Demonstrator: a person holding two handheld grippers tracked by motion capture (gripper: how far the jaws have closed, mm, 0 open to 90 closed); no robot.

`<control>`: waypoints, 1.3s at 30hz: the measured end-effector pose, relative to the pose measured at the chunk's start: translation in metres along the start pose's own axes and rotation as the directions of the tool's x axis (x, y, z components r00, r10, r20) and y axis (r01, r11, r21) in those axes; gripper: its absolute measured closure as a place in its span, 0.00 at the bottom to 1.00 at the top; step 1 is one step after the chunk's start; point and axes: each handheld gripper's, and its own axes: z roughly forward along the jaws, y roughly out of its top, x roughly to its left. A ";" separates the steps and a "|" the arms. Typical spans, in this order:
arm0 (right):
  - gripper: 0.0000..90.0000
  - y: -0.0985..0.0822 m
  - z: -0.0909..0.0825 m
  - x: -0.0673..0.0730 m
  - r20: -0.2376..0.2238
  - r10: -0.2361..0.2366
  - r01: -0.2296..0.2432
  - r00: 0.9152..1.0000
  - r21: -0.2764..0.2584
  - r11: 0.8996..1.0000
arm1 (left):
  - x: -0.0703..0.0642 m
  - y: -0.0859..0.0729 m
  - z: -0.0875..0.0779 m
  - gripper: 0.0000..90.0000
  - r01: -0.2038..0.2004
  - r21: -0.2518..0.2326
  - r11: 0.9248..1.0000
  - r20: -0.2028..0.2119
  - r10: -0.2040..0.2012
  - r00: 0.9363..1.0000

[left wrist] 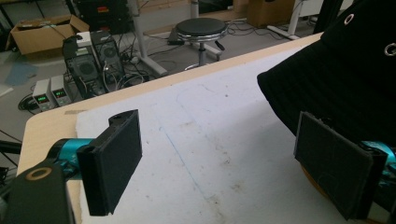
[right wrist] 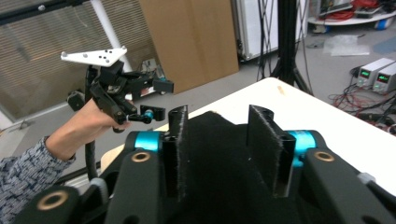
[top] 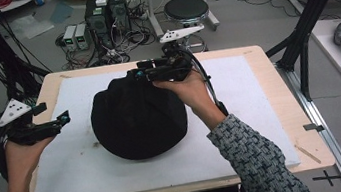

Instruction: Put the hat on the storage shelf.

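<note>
Where the person's two patterned sleeves come in at the bottom of the high view, a single black hat (top: 139, 118) lies crown up in the middle of the white foam mat (top: 251, 110) that covers the wooden table (top: 291, 124). The left gripper (top: 63, 118) hangs at the mat's left edge, apart from the hat, its jaws spread wide with nothing between them; its own view adds two metal eyelets on the hat's side and a faint blue line across the stained mat. The right gripper (top: 137, 74) sits at the hat's far edge; its own view shows the black cloth running between its two jaws, which stand part open, with gaps beside both pads, so the cloth is not pinched. Farther off on the floor, the high view shows one round black stool (top: 186, 9), two dark computer towers (top: 106, 11) and two small power supplies (top: 75, 37) with lit displays.
</note>
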 end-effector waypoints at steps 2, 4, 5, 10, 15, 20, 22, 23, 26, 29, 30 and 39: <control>0.63 0.001 -0.004 -0.001 0.013 0.000 0.000 1.000 -0.011 1.000 | 0.000 0.000 0.000 0.17 -0.001 0.000 1.000 -0.001 0.001 1.000; 0.59 0.001 -0.008 -0.002 0.026 -0.001 0.001 1.000 -0.015 1.000 | 0.000 0.000 0.000 0.17 -0.001 0.000 1.000 0.000 0.001 1.000; 0.56 0.002 -0.010 -0.002 0.037 0.002 -0.001 0.999 -0.017 1.000 | 0.000 0.000 0.000 0.17 -0.001 0.000 1.000 -0.001 0.001 1.000; 0.50 0.002 -0.021 -0.005 0.069 0.002 0.000 0.998 -0.031 1.000 | 0.000 0.000 0.000 0.17 -0.001 -0.001 1.000 0.000 0.001 1.000; 0.40 0.001 -0.031 -0.008 0.108 0.005 0.000 0.994 -0.044 0.999 | 0.000 0.000 0.000 0.17 -0.001 0.000 1.000 0.000 0.001 1.000; 0.30 -0.004 -0.040 -0.014 0.139 0.019 -0.009 0.990 -0.067 0.998 | -0.001 0.000 0.001 0.17 -0.004 0.002 1.000 0.000 0.004 1.000; 0.24 -0.008 -0.046 -0.018 0.165 0.037 -0.024 0.986 -0.079 0.997 | -0.001 0.000 0.001 0.17 -0.003 0.003 1.000 0.000 0.003 1.000; 0.24 -0.008 -0.046 -0.018 0.165 0.037 -0.024 0.986 -0.079 0.997 | -0.001 0.000 0.001 0.17 -0.006 0.003 1.000 0.001 0.006 1.000; 0.21 -0.011 -0.051 -0.021 0.184 0.041 -0.026 0.982 -0.080 0.996 | -0.001 0.000 0.002 0.17 -0.006 0.006 1.000 -0.001 0.006 1.000; 0.14 -0.014 -0.056 -0.023 0.226 0.035 -0.017 0.974 -0.082 0.996 | -0.001 0.000 0.002 0.17 -0.006 0.006 1.000 0.000 0.006 1.000; 0.14 -0.015 -0.057 -0.024 0.234 0.029 -0.009 0.972 -0.085 0.996 | -0.001 0.000 0.003 0.17 -0.006 0.006 1.000 0.001 0.006 1.000; 0.13 -0.031 -0.088 -0.032 0.316 0.040 -0.008 0.948 -0.102 0.995 | -0.002 0.002 0.006 0.17 -0.007 0.008 1.000 0.004 0.007 1.000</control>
